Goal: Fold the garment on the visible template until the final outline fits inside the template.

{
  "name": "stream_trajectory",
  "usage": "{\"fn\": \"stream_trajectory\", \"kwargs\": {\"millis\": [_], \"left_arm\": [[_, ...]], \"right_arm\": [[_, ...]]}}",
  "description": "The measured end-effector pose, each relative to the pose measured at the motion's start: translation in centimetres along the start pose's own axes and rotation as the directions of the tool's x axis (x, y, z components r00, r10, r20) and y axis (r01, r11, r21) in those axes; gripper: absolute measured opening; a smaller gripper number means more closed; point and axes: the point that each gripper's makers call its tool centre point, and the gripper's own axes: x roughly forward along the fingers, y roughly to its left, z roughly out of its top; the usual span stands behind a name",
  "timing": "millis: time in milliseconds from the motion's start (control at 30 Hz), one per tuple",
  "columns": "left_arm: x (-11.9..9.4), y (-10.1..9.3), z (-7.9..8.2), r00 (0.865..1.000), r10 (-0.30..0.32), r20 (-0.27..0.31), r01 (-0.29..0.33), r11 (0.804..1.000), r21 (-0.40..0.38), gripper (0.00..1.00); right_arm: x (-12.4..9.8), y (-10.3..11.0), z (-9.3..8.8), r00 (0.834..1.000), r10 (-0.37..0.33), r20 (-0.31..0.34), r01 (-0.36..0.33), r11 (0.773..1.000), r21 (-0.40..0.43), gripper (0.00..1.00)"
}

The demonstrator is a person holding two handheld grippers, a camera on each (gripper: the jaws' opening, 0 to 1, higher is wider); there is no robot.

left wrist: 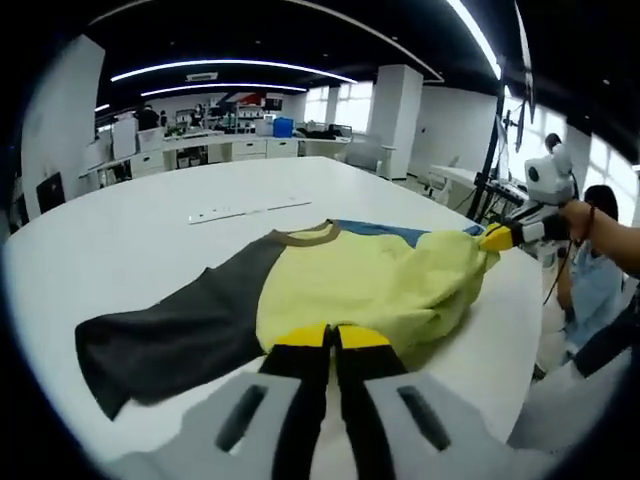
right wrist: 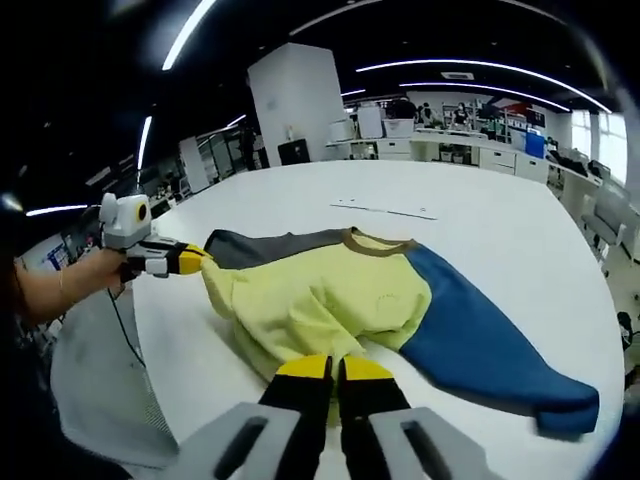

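A sweater with a yellow body [left wrist: 365,275] [right wrist: 320,295], a brown collar [left wrist: 305,237], a dark grey sleeve [left wrist: 170,335] and a blue sleeve [right wrist: 470,340] lies on a white table [left wrist: 150,230]. My left gripper [left wrist: 330,338] is shut on the yellow hem close in front of its camera. It also appears at the left of the right gripper view [right wrist: 195,258], pinching the hem's corner. My right gripper [right wrist: 335,368] is shut on the same hem, and shows in the left gripper view [left wrist: 492,238] holding the far corner. The lower body is bunched and lifted between them.
A thin white strip [left wrist: 250,210] [right wrist: 385,210] lies on the table beyond the collar. The table's edge [left wrist: 525,330] runs close by the hem. A person's hand [left wrist: 600,225] holds the right gripper. Desks and pillars stand at the back of the room.
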Motion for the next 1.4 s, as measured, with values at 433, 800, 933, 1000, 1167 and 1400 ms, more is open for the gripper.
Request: {"fn": "stream_trajectory", "kwargs": {"millis": [433,800,933,1000,1167,1400], "left_arm": [[3.2,2.5,-0.8,0.997,0.059,-0.049,-0.060,0.998,-0.025,0.00],[4.8,4.2,-2.4,0.990,0.105,-0.090,-0.110,0.992,-0.054,0.00],[4.8,4.3,-2.9,0.988,0.116,-0.100,-0.122,0.991,-0.062,0.00],[4.8,4.3,-2.7,0.990,0.118,-0.077,-0.123,0.990,-0.071,0.00],[3.7,4.6,-2.6,0.988,0.142,-0.064,-0.147,0.986,-0.080,0.08],[1.8,3.6,-2.4,0.992,0.122,-0.039,-0.125,0.987,-0.101,0.20]], "right_arm": [[3.6,-2.3,-0.4,0.997,0.000,-0.075,0.001,1.000,0.009,0.00],[5.8,-3.7,-1.6,0.991,-0.026,-0.128,0.028,1.000,0.010,0.00],[6.0,-3.7,-1.9,0.991,-0.026,-0.133,0.029,0.999,0.021,0.00],[6.0,-3.8,-1.9,0.991,-0.030,-0.129,0.034,0.999,0.031,0.00],[5.0,-4.3,-1.2,0.995,-0.050,-0.092,0.056,0.996,0.067,0.09],[2.8,-4.5,-1.0,0.997,-0.054,-0.060,0.059,0.993,0.102,0.18]]}}
